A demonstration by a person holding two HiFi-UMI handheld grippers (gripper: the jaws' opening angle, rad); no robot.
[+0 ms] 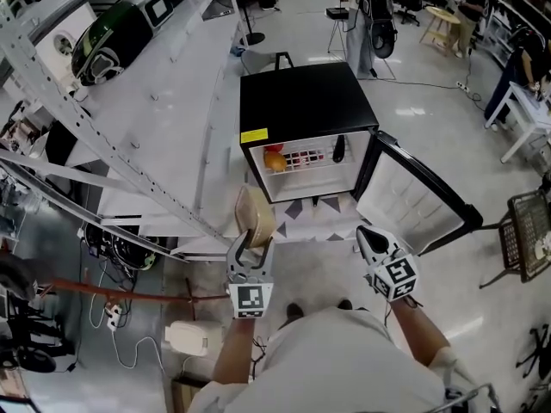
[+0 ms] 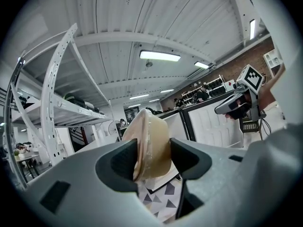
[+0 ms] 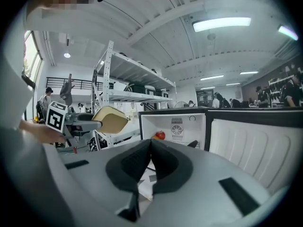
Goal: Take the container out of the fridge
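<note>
In front of the small black fridge [image 1: 306, 101], its white-lined door [image 1: 411, 198] standing open, the left hand-held gripper [image 1: 248, 249] pinches a round beige plastic container [image 1: 256, 215] tipped on edge, clear of the fridge, while the right hand-held gripper [image 1: 368, 239], jaws pressed together and empty, hovers beside that door.

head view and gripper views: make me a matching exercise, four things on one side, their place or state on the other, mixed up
1 container
2 fridge door
3 right gripper
4 fruit

a swung open
b inside the fridge
c jaws together, nothing between them
d clamped in the left gripper

Pairs: 1-d, 2-a, 3-c, 4-b
</note>
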